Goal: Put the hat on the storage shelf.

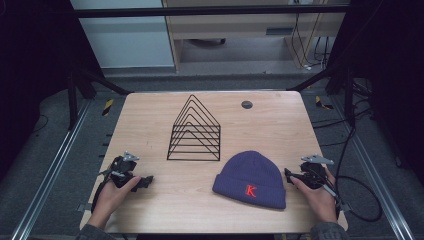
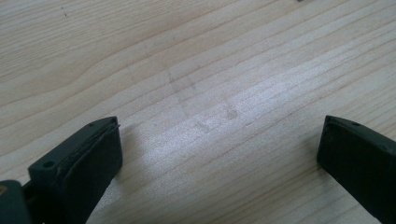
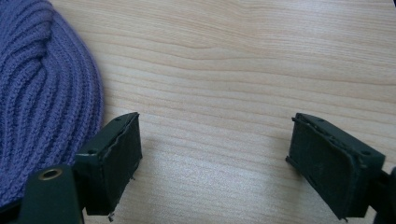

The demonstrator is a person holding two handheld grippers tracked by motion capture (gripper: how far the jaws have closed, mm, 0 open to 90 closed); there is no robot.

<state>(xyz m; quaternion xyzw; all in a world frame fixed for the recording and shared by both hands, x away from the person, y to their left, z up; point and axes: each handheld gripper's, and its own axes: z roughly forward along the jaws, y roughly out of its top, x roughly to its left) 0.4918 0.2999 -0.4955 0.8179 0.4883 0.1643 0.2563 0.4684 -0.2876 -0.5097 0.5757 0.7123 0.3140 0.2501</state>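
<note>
High view: a purple knitted beanie with a red K [image 1: 250,179] lies lower right of centre on the wooden tabletop [image 1: 150,115], below a black wire triangular rack [image 1: 195,131]. The left gripper [image 1: 146,181] rests at lower left and the right gripper [image 1: 288,175] just beside the beanie; likely nothing has begun.

Left gripper view: jaws spread over bare wood.

Right gripper view: jaws spread, beanie [image 3: 42,93] at left; next probably a pinch of its edge.

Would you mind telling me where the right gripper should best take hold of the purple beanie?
Probably the folded cuff's right end on the beanie, coming in from the right: it lies flat, and that thick ribbed edge sits just beside the open right gripper.
</note>
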